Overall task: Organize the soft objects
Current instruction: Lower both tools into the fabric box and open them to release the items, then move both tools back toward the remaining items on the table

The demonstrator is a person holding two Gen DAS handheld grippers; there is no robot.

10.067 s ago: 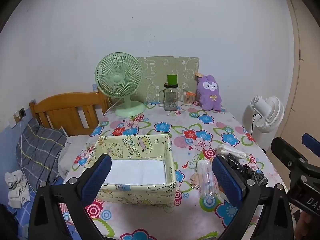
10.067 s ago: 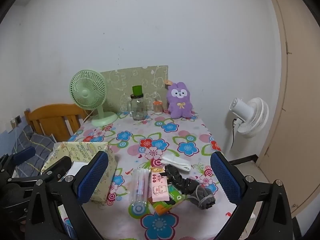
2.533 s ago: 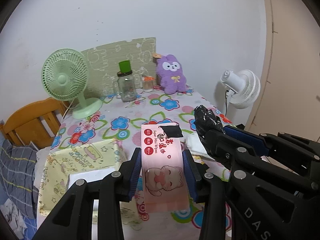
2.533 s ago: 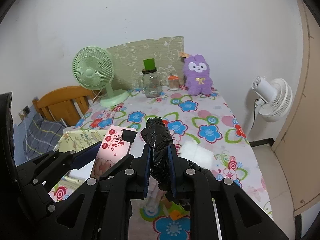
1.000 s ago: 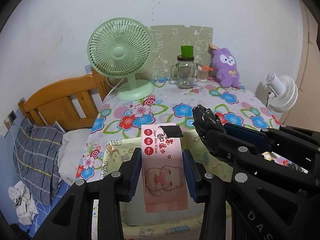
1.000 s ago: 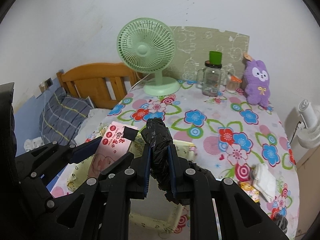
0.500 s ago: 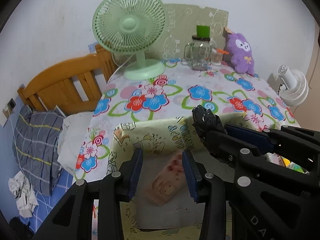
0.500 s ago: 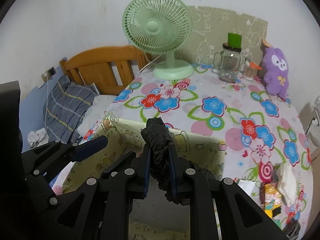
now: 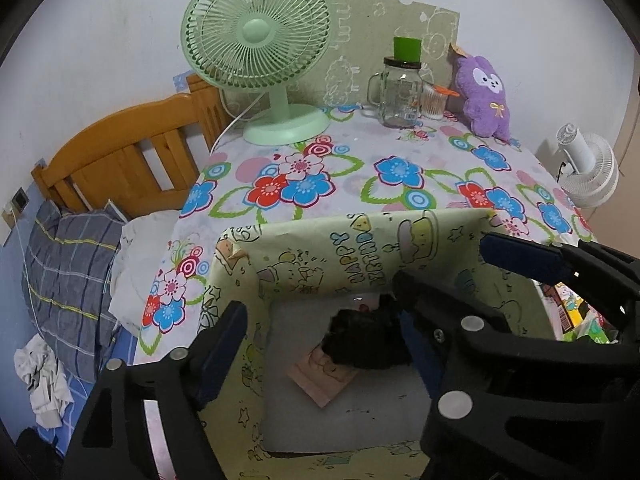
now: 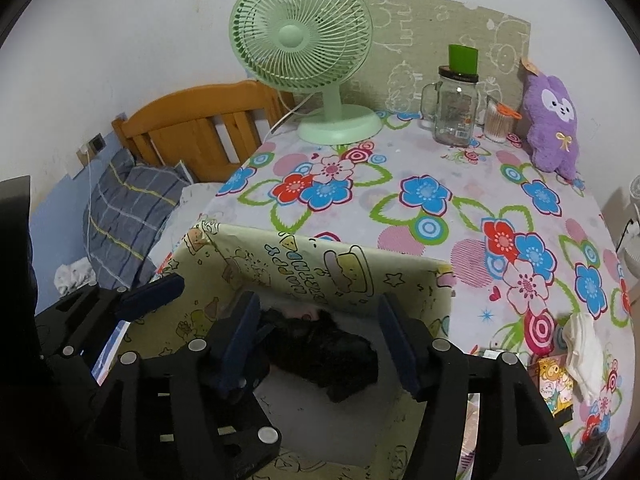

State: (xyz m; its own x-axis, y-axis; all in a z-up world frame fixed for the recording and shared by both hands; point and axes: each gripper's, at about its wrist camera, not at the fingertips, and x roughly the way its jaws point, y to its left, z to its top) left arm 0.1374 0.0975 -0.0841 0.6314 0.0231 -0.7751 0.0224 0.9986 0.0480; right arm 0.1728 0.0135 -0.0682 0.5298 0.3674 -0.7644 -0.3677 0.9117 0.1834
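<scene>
Wipes pack, black bundle now boxed.

At the back of the flowered tabletop a green fan stands upright, its cord trailing off the left edge. Right of it a glass jar wears a green cap, a small ribbed cup just beside it, then a purple plush against the wall. Off left, a wooden headboard and a plaid pillow. A white fan stands beyond the right edge.
</scene>
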